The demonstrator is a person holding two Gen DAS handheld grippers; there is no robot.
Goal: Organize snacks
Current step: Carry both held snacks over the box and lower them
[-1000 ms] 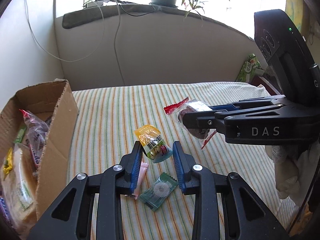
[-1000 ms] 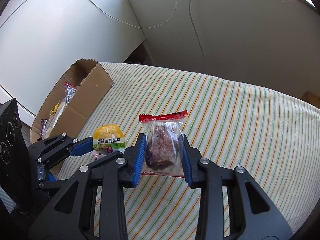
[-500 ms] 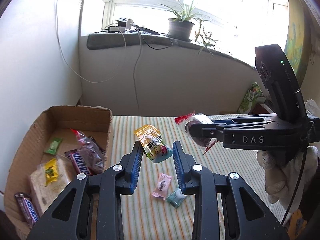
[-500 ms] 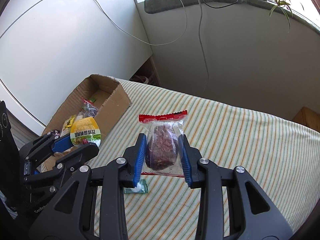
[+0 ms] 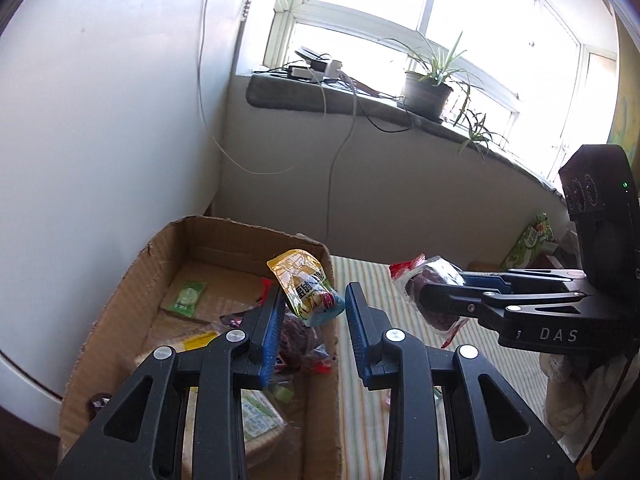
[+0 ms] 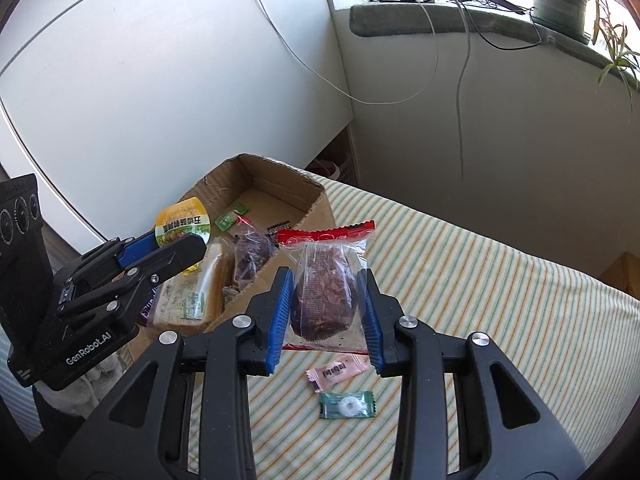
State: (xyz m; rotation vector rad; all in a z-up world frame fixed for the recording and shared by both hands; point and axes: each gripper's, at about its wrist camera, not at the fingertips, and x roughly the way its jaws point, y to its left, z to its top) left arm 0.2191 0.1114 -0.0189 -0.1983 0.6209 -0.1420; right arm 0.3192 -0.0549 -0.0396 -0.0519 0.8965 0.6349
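Observation:
My left gripper (image 5: 314,306) is shut on a yellow snack packet (image 5: 306,288) and holds it in the air over the open cardboard box (image 5: 132,280). It also shows in the right wrist view (image 6: 182,224). My right gripper (image 6: 325,296) is shut on a clear packet with a red top and a dark purple snack (image 6: 326,292), above the striped cloth beside the box's right wall (image 6: 316,216). The box holds several snacks, among them a bread pack (image 6: 192,292) and a small green packet (image 5: 186,298).
A pink candy (image 6: 338,372) and a green wrapped candy (image 6: 347,404) lie on the striped tablecloth (image 6: 480,300). A white wall stands left of the box. Cables hang from a windowsill with a potted plant (image 5: 426,90). A green carton (image 5: 530,242) stands at far right.
Both grippers have risen and swung left towards the box, each keeping its packet. The yellow packet is now over the box instead of over the cloth.

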